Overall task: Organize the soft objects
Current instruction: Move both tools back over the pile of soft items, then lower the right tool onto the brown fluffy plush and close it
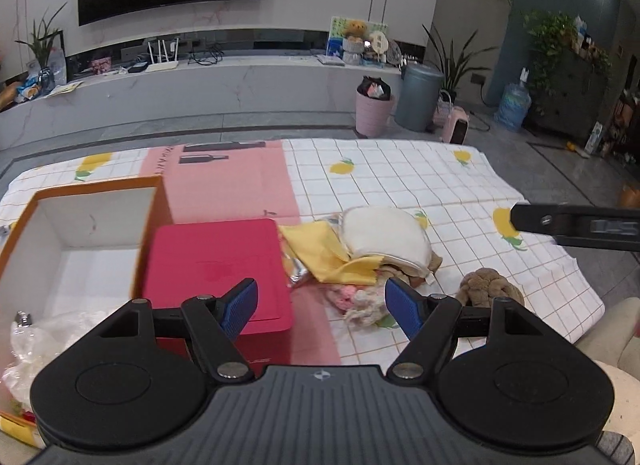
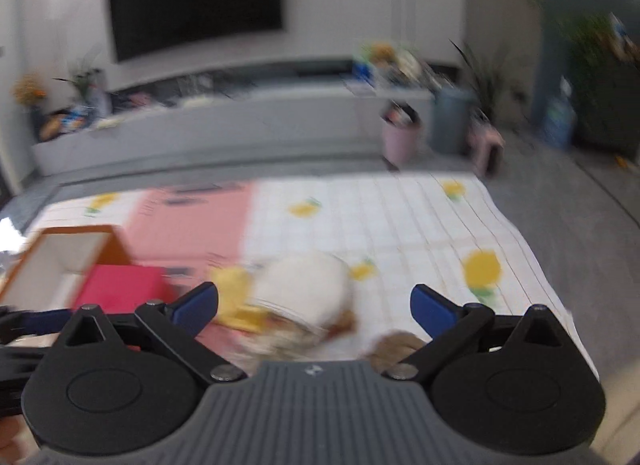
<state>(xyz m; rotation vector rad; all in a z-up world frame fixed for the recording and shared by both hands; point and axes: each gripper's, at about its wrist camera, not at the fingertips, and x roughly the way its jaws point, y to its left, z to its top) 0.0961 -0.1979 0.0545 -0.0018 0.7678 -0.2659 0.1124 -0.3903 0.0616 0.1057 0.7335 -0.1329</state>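
Observation:
A heap of soft things lies on the lemon-print cloth: a white pad on top, a yellow cloth beside it, a pink and cream knit at the front, and a brown knotted plush to the right. My left gripper hangs open just before the heap, nothing between its fingers. An open orange box and a red box stand to the left. The right wrist view is blurred; my right gripper is open and empty above the white pad and plush.
Crumpled clear plastic lies in the orange box's near corner. Part of the right gripper reaches in from the right edge. Beyond the cloth are grey floor, a pink bin, a grey bin and a long TV bench.

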